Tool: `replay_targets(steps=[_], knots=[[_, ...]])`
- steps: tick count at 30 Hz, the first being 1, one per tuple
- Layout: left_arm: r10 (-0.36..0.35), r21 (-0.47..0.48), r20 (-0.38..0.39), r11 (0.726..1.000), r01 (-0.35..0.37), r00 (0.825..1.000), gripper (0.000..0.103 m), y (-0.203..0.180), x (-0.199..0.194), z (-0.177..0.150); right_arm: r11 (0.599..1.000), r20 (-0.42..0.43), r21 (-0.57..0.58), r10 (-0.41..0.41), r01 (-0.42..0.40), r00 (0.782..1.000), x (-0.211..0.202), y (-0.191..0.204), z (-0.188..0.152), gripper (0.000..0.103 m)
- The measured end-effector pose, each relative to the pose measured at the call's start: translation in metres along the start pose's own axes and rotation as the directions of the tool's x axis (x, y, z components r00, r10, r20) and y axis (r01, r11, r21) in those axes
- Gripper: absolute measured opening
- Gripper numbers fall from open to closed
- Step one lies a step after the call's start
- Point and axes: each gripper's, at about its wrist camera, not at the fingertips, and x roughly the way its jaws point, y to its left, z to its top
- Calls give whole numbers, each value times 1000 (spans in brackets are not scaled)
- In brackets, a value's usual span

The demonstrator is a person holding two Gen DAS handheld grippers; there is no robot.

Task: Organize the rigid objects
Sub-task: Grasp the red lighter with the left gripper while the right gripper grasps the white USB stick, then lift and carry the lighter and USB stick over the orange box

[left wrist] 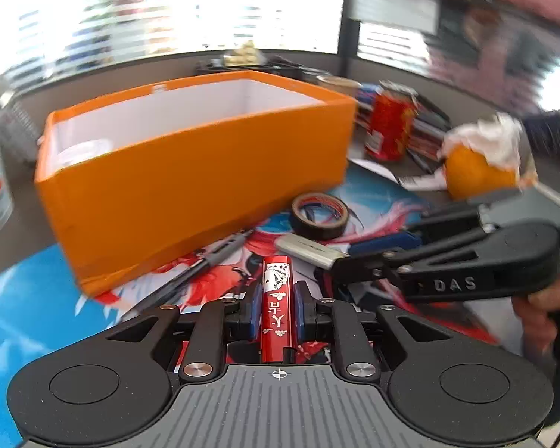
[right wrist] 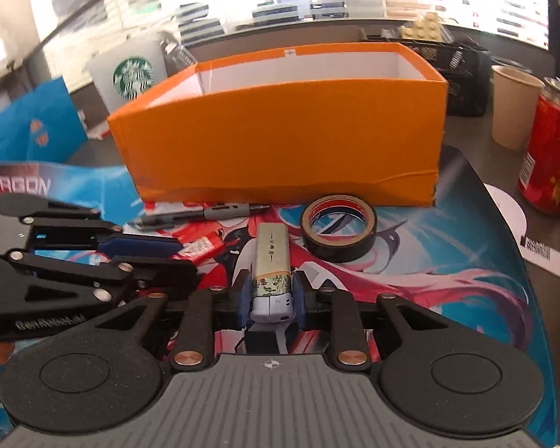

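My left gripper [left wrist: 277, 308] is shut on a red lighter [left wrist: 276, 280] with a playing-card print, held lengthwise just above the printed mat. From the right wrist view, that gripper [right wrist: 175, 257] sits at the left with the red lighter [right wrist: 201, 248] at its tips. My right gripper [right wrist: 271, 291] is shut on a silver lighter [right wrist: 270, 257]; in the left wrist view it [left wrist: 339, 261] reaches in from the right. Behind both stands an open orange box [right wrist: 280, 138] with a white inside. A black tape roll [right wrist: 338, 227] and a pen [right wrist: 205, 212] lie in front of it.
A red can [right wrist: 552, 164] and a paper cup [right wrist: 515, 104] stand right of the box, with a black mesh basket [right wrist: 463, 74] behind. A wrapped orange [left wrist: 481, 171] lies at the right. A Starbucks cup [right wrist: 130, 71] and blue bag [right wrist: 30, 127] are at the left.
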Motion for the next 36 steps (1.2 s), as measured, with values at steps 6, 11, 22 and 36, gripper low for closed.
replay_targets(steps=[6,11,22,36], knots=[[6,-86,35,996,-2,999,16,7,-21,3,1000,46,-1,12,-12,999,-22,9,2,22],[55,-105,43,993,-51,998,16,7,-33,2,999,42,-40,-13,15,999,-26,16,2,22],[83,-139,31,987,-78,996,16,12,-43,-19,985,-27,-150,-87,82,996,-2,33,-8,39],[119,-108,86,988,-109,989,16,11,-64,-1,992,2,-124,-37,37,999,-13,43,7,21]])
